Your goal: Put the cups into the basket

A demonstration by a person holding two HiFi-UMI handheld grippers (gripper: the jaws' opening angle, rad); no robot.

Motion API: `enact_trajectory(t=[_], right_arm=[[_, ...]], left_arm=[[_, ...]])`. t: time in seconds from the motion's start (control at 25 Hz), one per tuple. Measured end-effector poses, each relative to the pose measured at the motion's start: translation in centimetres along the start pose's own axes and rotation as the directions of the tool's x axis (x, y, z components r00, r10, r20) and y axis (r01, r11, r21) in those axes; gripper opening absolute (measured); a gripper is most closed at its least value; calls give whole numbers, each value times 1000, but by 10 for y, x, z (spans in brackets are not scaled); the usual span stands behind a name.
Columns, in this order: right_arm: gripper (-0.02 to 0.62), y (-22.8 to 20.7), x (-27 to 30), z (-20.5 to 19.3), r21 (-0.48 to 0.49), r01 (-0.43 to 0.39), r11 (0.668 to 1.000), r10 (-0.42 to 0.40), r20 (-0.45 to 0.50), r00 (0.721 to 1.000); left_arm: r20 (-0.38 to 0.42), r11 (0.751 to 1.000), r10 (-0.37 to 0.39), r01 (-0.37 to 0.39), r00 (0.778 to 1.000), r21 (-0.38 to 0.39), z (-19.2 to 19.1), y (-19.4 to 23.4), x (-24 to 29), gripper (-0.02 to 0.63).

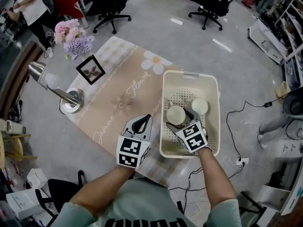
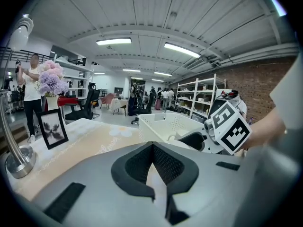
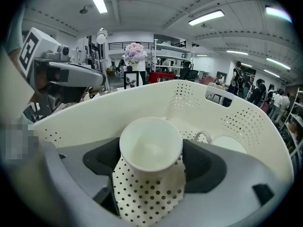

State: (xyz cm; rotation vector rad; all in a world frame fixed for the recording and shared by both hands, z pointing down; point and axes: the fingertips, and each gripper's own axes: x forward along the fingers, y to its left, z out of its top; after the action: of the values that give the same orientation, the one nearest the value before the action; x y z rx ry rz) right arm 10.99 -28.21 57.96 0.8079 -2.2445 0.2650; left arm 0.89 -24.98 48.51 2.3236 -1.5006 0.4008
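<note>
A cream perforated basket (image 1: 165,91) stands on the table's right end. Two white cups are inside it. My right gripper (image 1: 179,118) reaches into the basket and is shut on the nearer cup (image 1: 175,114). In the right gripper view this cup (image 3: 150,146) sits upright between the black pads (image 3: 102,157), above the dotted basket floor (image 3: 142,197). The second cup (image 1: 200,106) rests free at the far right of the basket, and shows again (image 3: 228,144) behind the held one. My left gripper (image 1: 142,120) hovers over the tablecloth left of the basket, shut and holding nothing (image 2: 152,148).
A beige flowered tablecloth (image 1: 118,93) covers the table. A framed picture (image 1: 90,69), a flower bouquet (image 1: 73,36) and a metal desk lamp (image 1: 52,86) stand at its left side. Office chairs (image 1: 111,6) and a floor cable (image 1: 236,122) lie beyond.
</note>
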Motion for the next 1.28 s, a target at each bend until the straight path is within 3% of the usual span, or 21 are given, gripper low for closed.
enact_trajectory(t=[0.2, 0.44, 0.76, 0.8, 0.88, 1.0, 1.28], right_arm=[[385, 1, -10, 3, -5, -11, 1000, 12, 14, 1000], [383, -3, -41, 35, -24, 44, 999, -40, 141, 989], [378, 9, -81, 79, -13, 57, 998, -51, 271, 961], [348, 11, -85, 83, 0, 65, 998, -63, 282, 957], [170, 13, -95, 88, 34, 88, 996, -94, 305, 948], [83, 20, -109, 91, 83, 110, 990, -132, 329, 935], [15, 43, -126, 76, 199, 140, 970, -199, 316, 928]], left_arm=[[10, 1000, -1, 1, 1000, 4, 4, -4, -1, 3], [39, 1000, 6, -6, 999, 3, 14, -9, -6, 3], [98, 999, 34, -36, 995, 20, 33, -14, -19, 3], [105, 999, 33, -35, 994, 24, 35, -15, -20, 3], [117, 999, 30, -34, 993, 30, 39, -19, -24, 3], [139, 998, 34, -40, 990, 38, 43, -26, -31, 3], [174, 998, 47, -52, 984, 25, 41, -35, -49, 3]])
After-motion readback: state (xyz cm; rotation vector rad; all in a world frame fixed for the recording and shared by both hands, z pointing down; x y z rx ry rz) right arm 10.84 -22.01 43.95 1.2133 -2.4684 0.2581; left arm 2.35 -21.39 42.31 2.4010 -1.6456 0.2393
